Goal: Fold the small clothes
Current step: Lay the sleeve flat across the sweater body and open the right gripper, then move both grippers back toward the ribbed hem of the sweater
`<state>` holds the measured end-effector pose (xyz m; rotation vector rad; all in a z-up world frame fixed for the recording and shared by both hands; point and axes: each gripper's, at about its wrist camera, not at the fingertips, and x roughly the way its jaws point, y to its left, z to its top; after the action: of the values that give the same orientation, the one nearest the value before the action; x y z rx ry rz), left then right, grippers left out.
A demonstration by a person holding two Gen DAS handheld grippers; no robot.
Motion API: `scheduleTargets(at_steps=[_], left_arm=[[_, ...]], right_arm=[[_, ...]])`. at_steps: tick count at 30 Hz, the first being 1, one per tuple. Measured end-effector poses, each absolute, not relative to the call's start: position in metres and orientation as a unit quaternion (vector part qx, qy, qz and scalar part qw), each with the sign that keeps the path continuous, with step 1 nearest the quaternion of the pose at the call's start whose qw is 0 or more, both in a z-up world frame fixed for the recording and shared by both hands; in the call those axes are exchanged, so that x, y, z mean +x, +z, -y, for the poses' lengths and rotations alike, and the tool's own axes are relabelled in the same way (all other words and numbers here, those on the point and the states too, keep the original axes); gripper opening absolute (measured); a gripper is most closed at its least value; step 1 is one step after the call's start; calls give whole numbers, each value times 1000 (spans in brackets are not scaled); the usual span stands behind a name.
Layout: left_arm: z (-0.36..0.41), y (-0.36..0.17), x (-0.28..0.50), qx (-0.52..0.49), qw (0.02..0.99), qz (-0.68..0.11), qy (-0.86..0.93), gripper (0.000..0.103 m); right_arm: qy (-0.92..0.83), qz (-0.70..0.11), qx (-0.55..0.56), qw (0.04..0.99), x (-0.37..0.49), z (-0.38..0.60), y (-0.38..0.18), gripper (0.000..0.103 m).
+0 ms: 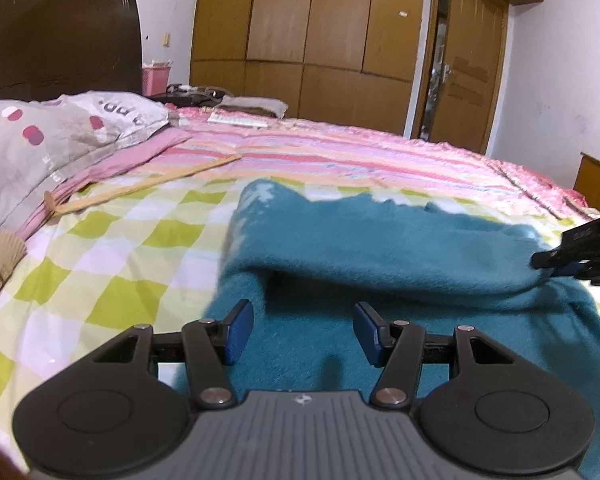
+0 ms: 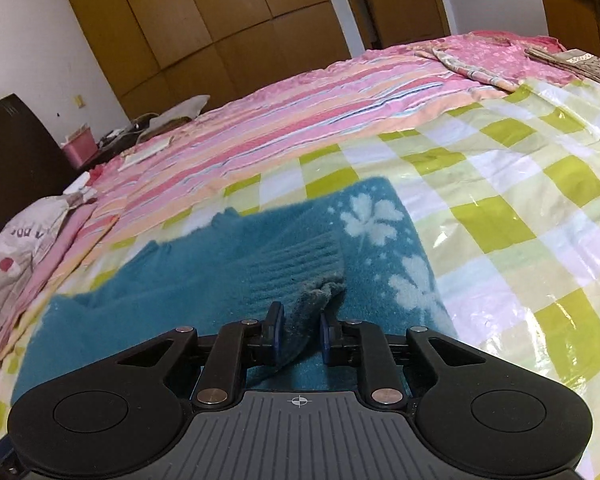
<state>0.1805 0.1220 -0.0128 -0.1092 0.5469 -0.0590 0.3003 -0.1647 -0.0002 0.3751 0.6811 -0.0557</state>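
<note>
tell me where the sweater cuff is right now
In the right wrist view, the ribbed cuff sits low centre, pinched in the right gripper, over the teal sweater.

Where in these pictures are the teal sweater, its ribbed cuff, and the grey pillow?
teal sweater [image 1: 380,240]: left wrist view, on the folded-over layer.
ribbed cuff [image 2: 296,276]: right wrist view, on the ribbing ahead of the right gripper [image 2: 301,336].
grey pillow [image 1: 52,136]: left wrist view, on its dotted top.
</note>
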Motion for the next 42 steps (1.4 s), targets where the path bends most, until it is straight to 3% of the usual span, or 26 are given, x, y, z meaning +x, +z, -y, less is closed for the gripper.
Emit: scheduleTargets(at_steps=[11, 19, 35, 42], left_arm=[[-124, -4, 163, -22, 957, -288, -2, 60], [-138, -19, 160, -18, 937, -347, 40, 60], [-146, -6, 131, 21, 928, -372, 15, 60], [-161, 5, 111, -4, 927, -375, 20, 60]], right_arm=[[-35, -333, 65, 940, 284, 150, 16, 25], [-29, -340, 52, 938, 273, 150, 12, 25], [-2, -326, -17, 945, 224, 134, 28, 25], [25, -334, 5, 942, 193, 139, 33, 25]])
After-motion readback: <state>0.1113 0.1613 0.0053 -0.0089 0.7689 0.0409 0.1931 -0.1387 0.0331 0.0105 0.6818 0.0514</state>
